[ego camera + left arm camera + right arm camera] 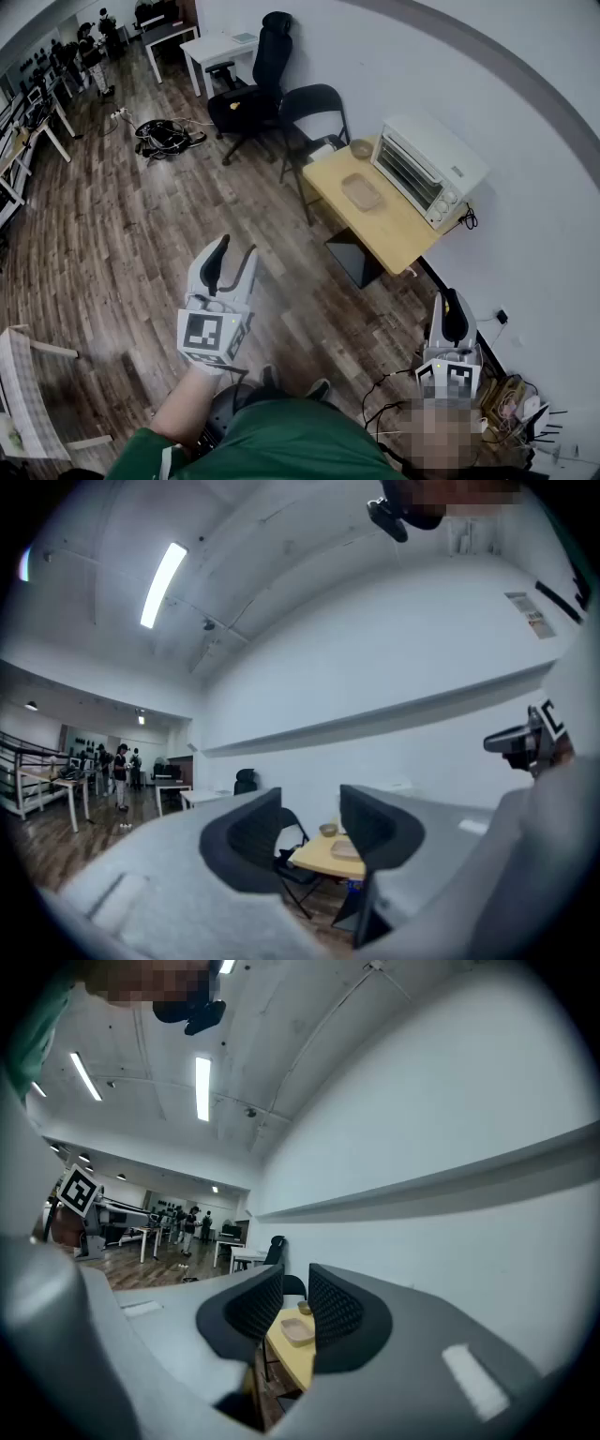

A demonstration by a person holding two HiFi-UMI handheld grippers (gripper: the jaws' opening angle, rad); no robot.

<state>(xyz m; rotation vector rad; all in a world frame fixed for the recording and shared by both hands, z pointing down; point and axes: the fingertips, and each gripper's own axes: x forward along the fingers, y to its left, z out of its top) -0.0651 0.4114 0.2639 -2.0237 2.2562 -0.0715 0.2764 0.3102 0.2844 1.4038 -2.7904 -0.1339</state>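
Distant people (89, 52) too small to tell apart; bowl (361, 148) contents unclear; white furniture (23, 394) cut by left edge.

I see my left tool (234, 255) and right tool (455, 309) in matt grey plastic, with dark rubbery pads (333, 1309), dimpled on the right one. The table (394, 230) is smooth pale wood, the floor (122, 234) glossy brown planks, and the oven (427, 169) white painted metal.

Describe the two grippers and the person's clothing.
The left gripper and right gripper are pale grey shells with black textured pads, each bearing a cube of black-and-white square markers. The person wears a green top.
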